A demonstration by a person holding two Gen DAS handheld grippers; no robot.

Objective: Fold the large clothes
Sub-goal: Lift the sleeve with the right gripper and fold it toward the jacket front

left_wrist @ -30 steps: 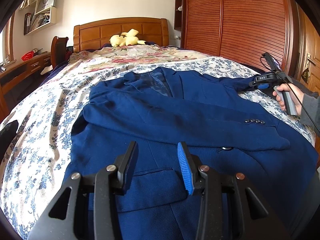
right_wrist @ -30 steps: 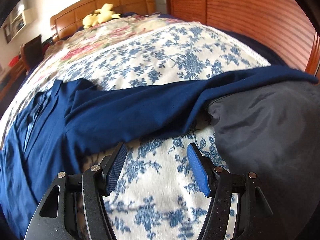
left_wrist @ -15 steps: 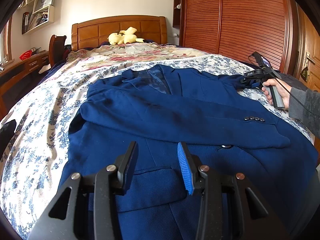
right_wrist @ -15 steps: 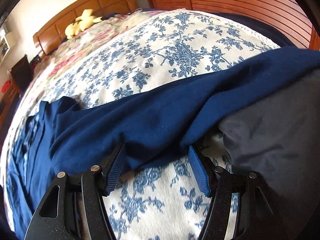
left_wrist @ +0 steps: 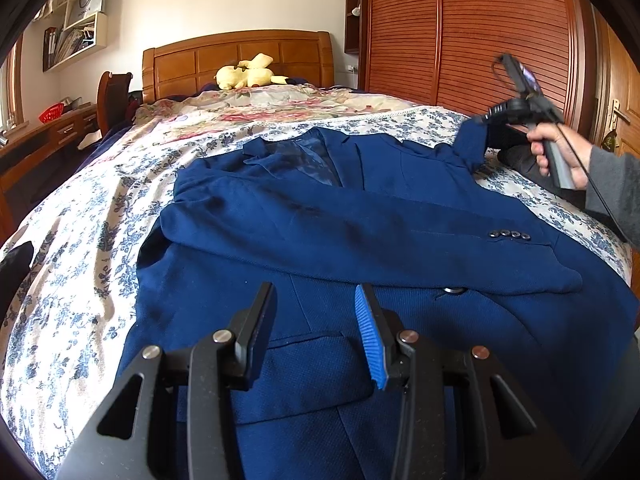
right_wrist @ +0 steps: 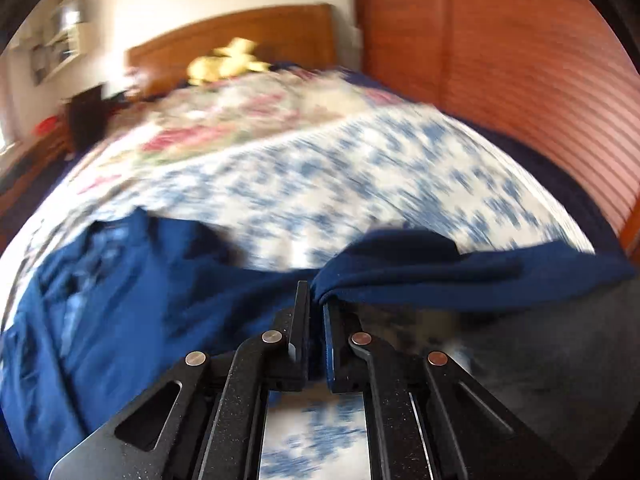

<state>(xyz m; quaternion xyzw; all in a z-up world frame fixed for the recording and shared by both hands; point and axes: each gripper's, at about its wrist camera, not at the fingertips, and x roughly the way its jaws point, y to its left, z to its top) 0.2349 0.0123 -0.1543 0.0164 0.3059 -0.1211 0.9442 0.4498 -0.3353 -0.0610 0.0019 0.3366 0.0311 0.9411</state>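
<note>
A dark blue suit jacket point(left_wrist: 360, 216) lies face up on the bed, one sleeve folded across its front. My left gripper point(left_wrist: 314, 300) is open and empty, hovering over the jacket's lower front by a pocket flap. My right gripper point(right_wrist: 316, 300) is shut on the jacket's other sleeve point(right_wrist: 440, 276) and holds it lifted off the bed. In the left wrist view that gripper point(left_wrist: 482, 120) shows at the far right with the sleeve point(left_wrist: 470, 148) raised. The right wrist view is motion-blurred.
The bed has a blue-flowered white sheet point(left_wrist: 80, 248) and a floral quilt point(left_wrist: 256, 108) toward the wooden headboard point(left_wrist: 240, 56). A yellow plush toy point(left_wrist: 248, 76) lies there. A dark grey garment point(right_wrist: 540, 360) lies under the lifted sleeve. A wooden wardrobe point(left_wrist: 480, 32) stands at right, a desk point(left_wrist: 40, 136) at left.
My right gripper closed on the sleeve and lifted it up off the bed. My left gripper stayed open over the jacket front.
</note>
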